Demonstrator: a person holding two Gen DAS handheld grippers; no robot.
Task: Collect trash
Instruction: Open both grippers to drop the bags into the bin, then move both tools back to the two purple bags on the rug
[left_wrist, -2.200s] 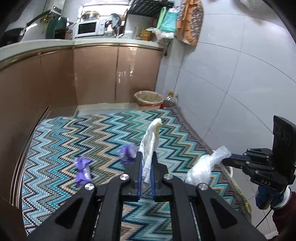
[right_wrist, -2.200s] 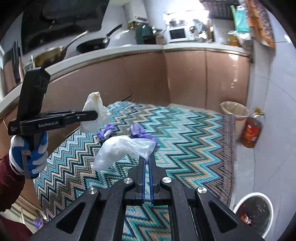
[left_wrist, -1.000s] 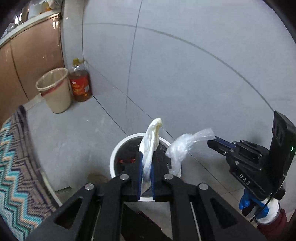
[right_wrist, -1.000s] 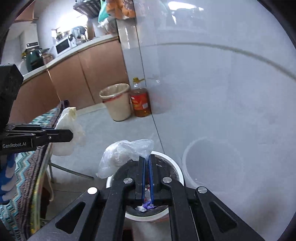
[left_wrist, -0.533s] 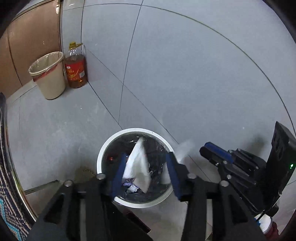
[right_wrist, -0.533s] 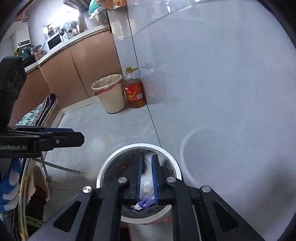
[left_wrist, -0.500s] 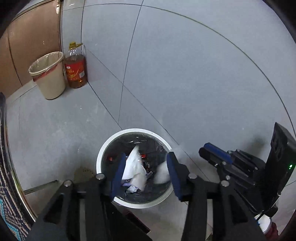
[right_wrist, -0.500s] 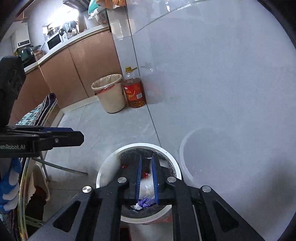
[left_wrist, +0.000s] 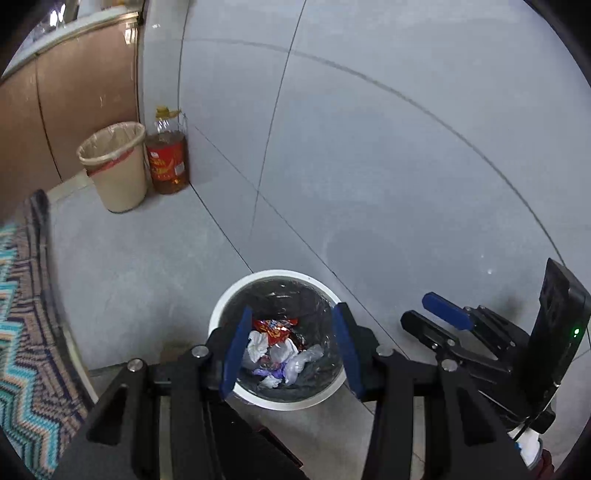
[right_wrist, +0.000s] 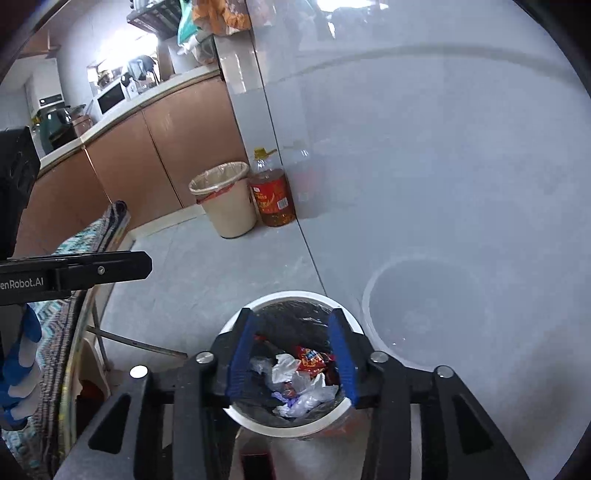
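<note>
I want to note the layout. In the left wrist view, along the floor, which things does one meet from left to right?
Zigzag rug → beige bin → oil bottle → white bin holding trash → right gripper.

Glossy tiled wall; white plastic bin; crinkled plastic trash.

the white bin stands against the tiled wall, its mouth unobstructed above. bare floor lies left of the bin; farther along the wall a beige bin and oil bottle crowd the corner.
</note>
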